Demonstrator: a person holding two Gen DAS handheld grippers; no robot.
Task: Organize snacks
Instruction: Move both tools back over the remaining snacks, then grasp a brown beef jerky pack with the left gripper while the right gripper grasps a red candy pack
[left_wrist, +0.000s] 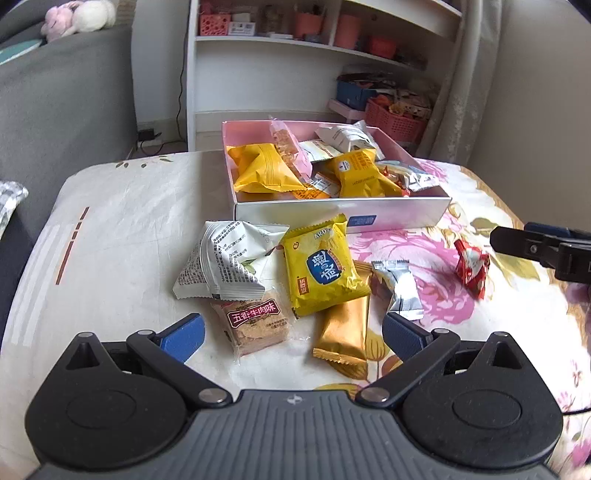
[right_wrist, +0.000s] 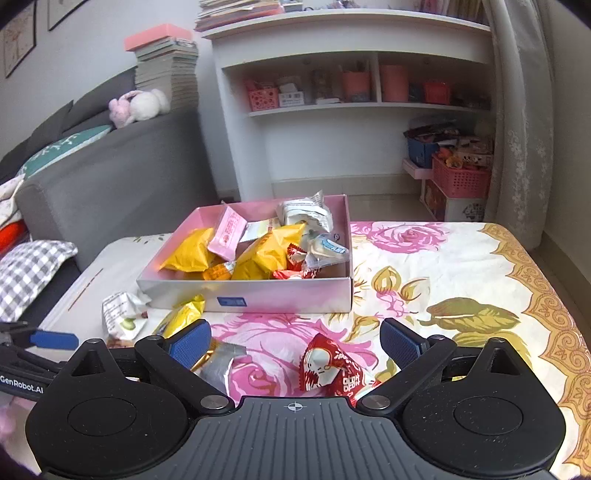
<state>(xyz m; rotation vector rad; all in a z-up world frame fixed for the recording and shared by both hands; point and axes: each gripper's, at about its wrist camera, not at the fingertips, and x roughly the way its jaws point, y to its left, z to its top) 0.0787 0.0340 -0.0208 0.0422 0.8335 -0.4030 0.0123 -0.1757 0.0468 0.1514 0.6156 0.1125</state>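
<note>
A floral cloth (right_wrist: 461, 266) covered the table, and on it sat a shallow pink box (left_wrist: 399, 214) already heaped with yellow, white and pink packets. The right wrist view alone took in the table's far right corner and gold-patterned border, a broad bare stretch of cloth to the right of the box with nothing on it. The left wrist view alone showed the whole loose pile just in front of the box: a white crumpled packet (left_wrist: 221, 262), a yellow packet (left_wrist: 325, 269) lying over a gold bar (left_wrist: 345, 332), a clear-wrapped biscuit with a red label (left_wrist: 255, 325) and a small silver sachet (left_wrist: 400, 291) (the right view caught only scraps of these behind its own finger). A red candy wrapper (right_wrist: 330, 363) lay apart from the pile, on the pink roses.

The left gripper (left_wrist: 293, 334) hung with both blue pads spread wide, straddling the biscuit and the gold bar without touching either. The right gripper (right_wrist: 295, 341) was likewise released, pads well apart to either side of the red wrapper, grasping nothing.
</note>
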